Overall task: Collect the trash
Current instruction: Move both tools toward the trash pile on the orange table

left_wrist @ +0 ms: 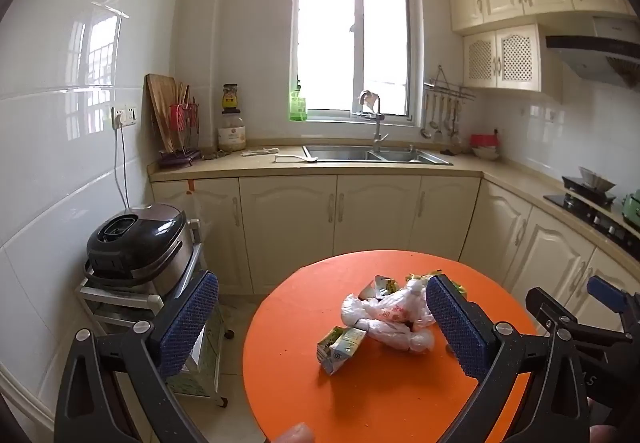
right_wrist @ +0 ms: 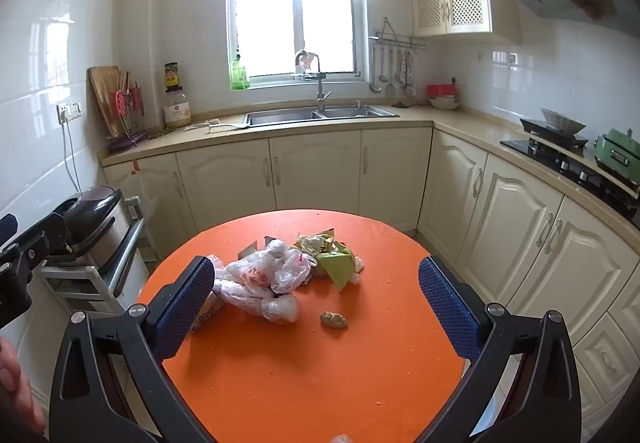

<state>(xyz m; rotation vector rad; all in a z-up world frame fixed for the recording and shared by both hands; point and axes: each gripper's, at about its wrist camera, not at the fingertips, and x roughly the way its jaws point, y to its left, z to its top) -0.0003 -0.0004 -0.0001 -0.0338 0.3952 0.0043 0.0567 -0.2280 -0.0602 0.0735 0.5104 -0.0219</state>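
The trash pile is lying on the table, near its middle. A carton is lying at the pile's left, a small lump before it. The cooker is standing left of the table, the sink behind.

Carton half behind left pad

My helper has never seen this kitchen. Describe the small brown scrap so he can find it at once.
Start at the round orange table. A heap of crumpled plastic bags and green wrappers sits near its middle. The brown lump lies alone beside the heap, small, rounded, touching nothing else.
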